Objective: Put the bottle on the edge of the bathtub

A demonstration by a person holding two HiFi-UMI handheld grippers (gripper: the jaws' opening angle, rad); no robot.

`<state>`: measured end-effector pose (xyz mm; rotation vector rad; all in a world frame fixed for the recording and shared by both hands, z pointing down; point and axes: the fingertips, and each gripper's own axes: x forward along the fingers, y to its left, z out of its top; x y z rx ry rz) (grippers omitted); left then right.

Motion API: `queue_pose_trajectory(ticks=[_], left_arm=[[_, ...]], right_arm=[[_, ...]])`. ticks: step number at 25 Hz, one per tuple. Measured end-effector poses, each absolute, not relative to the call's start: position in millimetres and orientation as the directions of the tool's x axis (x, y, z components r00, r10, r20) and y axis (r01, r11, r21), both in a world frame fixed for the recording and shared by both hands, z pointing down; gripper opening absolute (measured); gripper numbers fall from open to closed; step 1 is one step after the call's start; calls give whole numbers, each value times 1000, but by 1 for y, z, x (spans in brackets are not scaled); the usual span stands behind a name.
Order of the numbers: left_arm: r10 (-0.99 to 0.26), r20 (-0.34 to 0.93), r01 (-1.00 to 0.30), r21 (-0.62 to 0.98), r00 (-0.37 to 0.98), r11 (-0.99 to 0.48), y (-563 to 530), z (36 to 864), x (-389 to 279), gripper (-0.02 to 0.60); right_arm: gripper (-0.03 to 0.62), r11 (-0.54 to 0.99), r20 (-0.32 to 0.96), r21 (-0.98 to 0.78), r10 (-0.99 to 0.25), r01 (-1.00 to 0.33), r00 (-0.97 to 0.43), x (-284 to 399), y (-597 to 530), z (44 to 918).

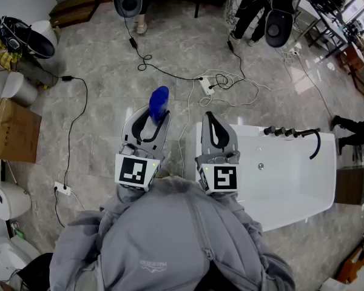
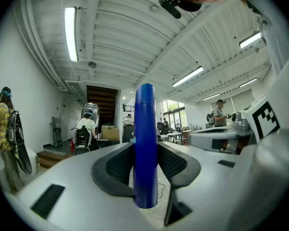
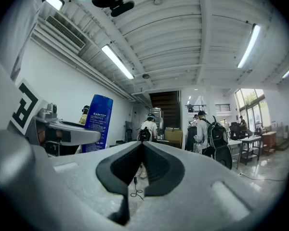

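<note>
A tall blue bottle (image 1: 159,102) stands upright between the jaws of my left gripper (image 1: 151,121), which is shut on it above the grey floor. In the left gripper view the bottle (image 2: 146,143) fills the gap of that gripper (image 2: 145,153), with the black pads pressing on both its sides. My right gripper (image 1: 208,119) is held level over the left rim of the white bathtub (image 1: 303,208), shut with nothing in it. In the right gripper view its tips (image 3: 142,146) meet, and the bottle (image 3: 97,121) shows to the left.
A black faucet set (image 1: 291,131) sits on the tub's far rim. Cables and a white power strip (image 1: 207,86) lie on the floor ahead. A cardboard box (image 1: 9,129) and white fixtures (image 1: 12,86) stand at the left. People (image 1: 249,11) stand at the back.
</note>
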<state>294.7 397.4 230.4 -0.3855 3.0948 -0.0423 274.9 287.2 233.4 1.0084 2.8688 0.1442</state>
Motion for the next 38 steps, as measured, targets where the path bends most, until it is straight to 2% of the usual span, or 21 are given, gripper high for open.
queue_pose_trajectory(ticks=[14,28,38], left_arm=[[-244,-30,-243,-36,-969,969,411,233,296,149],[-222,-34,-222,-10,-974,975,386,235,300,149],[-254,-39,-254,-6,-966,967,387,238,254,149]], right_arm=[[3,773,-65,110,633,625,-771,277,298,231],[3,771,-51,73,636,632,-770,273,264,245],[3,799,-31,55,600,598,-799,226,255,257]])
